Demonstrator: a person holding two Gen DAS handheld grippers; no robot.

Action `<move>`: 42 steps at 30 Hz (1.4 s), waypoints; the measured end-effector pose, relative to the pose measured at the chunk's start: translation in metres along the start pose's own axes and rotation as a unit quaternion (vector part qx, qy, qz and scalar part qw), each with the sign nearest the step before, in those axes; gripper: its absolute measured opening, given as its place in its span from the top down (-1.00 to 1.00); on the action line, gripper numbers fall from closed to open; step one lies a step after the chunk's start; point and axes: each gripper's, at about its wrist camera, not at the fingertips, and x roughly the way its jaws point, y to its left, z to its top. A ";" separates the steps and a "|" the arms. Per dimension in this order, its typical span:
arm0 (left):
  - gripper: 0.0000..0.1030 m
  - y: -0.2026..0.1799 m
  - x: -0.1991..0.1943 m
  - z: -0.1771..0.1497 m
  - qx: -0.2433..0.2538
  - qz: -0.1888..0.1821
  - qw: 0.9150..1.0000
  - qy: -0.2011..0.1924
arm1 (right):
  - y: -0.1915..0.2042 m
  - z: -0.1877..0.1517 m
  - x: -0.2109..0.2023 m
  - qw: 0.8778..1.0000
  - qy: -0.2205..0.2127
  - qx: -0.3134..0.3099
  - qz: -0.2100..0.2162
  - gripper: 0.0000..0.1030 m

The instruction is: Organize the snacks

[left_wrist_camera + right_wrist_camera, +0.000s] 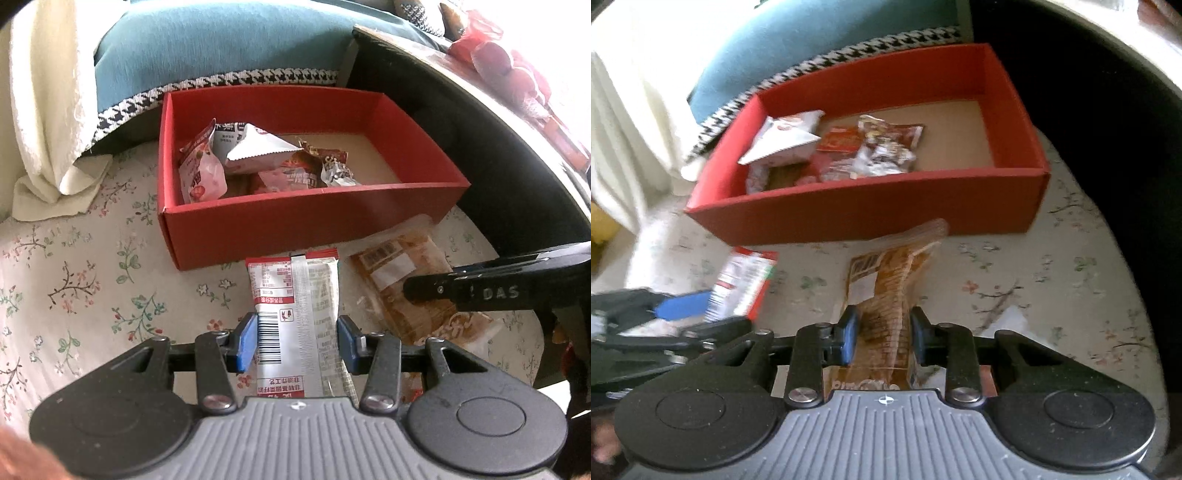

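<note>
1. The left gripper point(297, 341) has its jaws closed on a red and silver snack packet point(295, 295), one blue pad against each long side; the packet's far end points at the red box point(295, 221).
2. The right gripper point(882, 338) has its jaws closed on a brown snack packet point(886, 295), which is squeezed narrow between the pads. Its far end reaches up near the box's near wall.
3. In the left wrist view the brown packet lies just right of the red and silver one, both on the near side of the box.
4. The box stands open on a floral cloth point(92, 295) covering the tabletop. Several snack packets point(266, 158) lie piled in its left half; the right half shows bare brown floor.
5. Beyond the box are a teal cushion point(221, 48) with a houndstooth trim and, to the left, a cream cloth point(44, 110).
</note>
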 end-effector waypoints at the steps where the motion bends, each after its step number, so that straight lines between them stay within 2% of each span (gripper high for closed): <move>1: 0.25 0.001 0.001 0.000 0.000 0.000 1.000 0.002 | 0.000 0.001 -0.001 1.000 0.002 0.004 0.014 0.29; 4: 0.25 0.003 0.003 -0.002 -0.001 0.000 1.000 0.006 | 0.006 0.003 0.005 0.999 0.009 0.014 0.046 0.27; 6: 0.25 0.005 0.004 -0.004 -0.002 0.002 1.000 0.009 | 0.016 0.004 0.012 0.999 0.015 0.004 0.044 0.27; 12: 0.25 0.018 0.003 -0.012 -0.015 0.005 1.000 0.019 | 0.028 0.005 0.040 0.996 0.043 0.028 0.068 0.12; 17: 0.24 0.035 0.007 -0.018 -0.050 -0.008 0.998 0.034 | 0.018 0.006 0.052 0.988 0.030 0.115 0.102 0.12; 19: 0.24 0.039 0.009 -0.019 -0.056 -0.011 0.998 0.037 | 0.018 0.007 0.053 0.987 0.022 0.122 0.106 0.13; 22: 0.25 0.041 0.008 -0.020 -0.066 -0.017 0.997 0.036 | 0.022 0.004 0.051 0.989 0.012 0.111 0.099 0.20; 28: 0.25 0.045 0.001 -0.019 -0.077 -0.030 0.996 0.028 | 0.003 0.001 0.046 0.981 0.010 0.140 0.135 0.42; 38: 0.25 0.056 -0.010 -0.016 -0.087 -0.032 0.995 0.019 | -0.012 -0.005 0.028 0.976 -0.004 0.147 0.163 0.73; 40: 0.25 0.058 -0.013 -0.015 -0.089 -0.035 0.995 0.016 | -0.014 -0.007 0.029 0.977 -0.003 0.150 0.151 0.71; 41: 0.25 0.059 -0.013 -0.016 -0.088 -0.034 0.995 0.017 | -0.017 -0.007 0.033 0.973 0.002 0.165 0.162 0.70; 42: 0.25 0.059 -0.013 -0.016 -0.088 -0.032 0.995 0.018 | -0.018 -0.006 0.037 0.969 0.008 0.176 0.175 0.61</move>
